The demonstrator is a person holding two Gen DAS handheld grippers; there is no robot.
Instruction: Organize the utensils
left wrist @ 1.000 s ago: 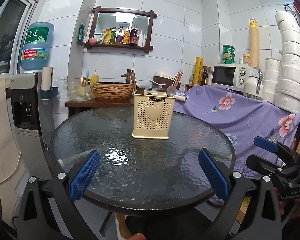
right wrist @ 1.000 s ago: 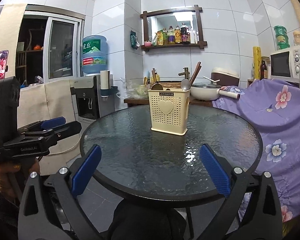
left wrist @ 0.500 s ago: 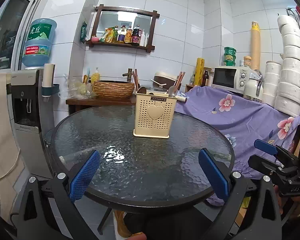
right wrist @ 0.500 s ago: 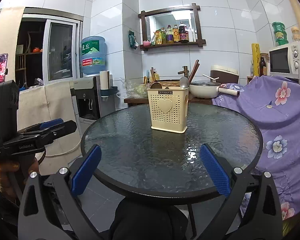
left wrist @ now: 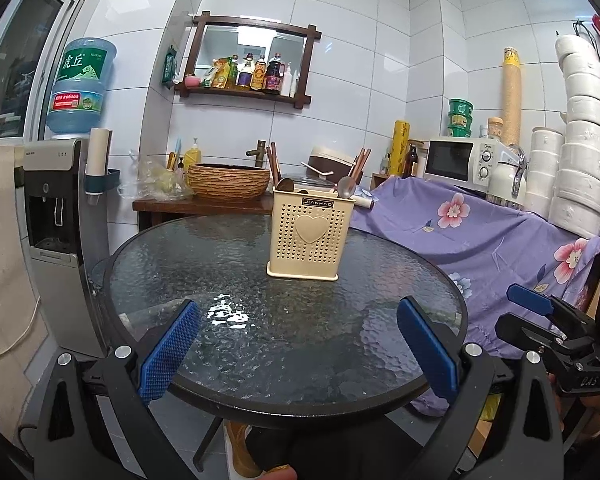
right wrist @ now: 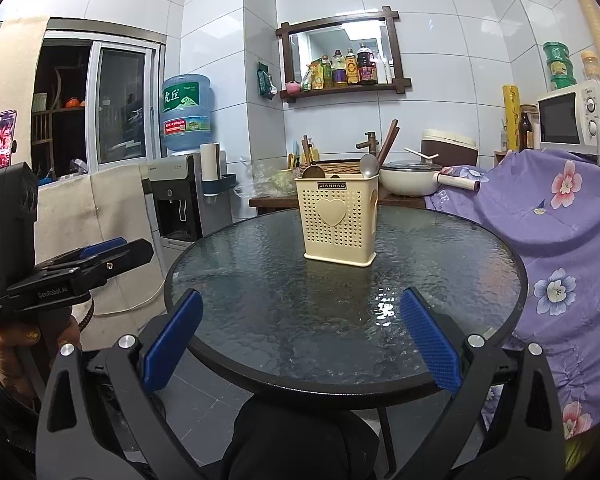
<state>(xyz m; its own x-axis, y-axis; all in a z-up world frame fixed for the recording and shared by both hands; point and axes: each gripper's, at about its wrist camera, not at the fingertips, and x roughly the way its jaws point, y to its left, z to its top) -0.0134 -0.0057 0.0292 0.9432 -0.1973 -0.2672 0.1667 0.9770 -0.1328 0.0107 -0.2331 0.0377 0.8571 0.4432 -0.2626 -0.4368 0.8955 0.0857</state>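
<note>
Left wrist view: both hand-held grippers, left (left wrist: 298,344) and right (right wrist: 300,334), gape empty before the caddy (left wrist: 311,235) on the desk (left wrist: 220,264); sorting appears finished, or next a reach ahead.

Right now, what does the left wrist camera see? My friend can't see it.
A cream utensil holder with a heart, holding spoons and chopsticks, stands on a round glass table. The open left gripper hovers empty at the table's near edge, and the right gripper pokes in at the right.

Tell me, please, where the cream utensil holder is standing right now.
The cream utensil holder stands upright near the middle of the round glass table, toward its far side in both wrist views, in front of the wooden counter.
</note>
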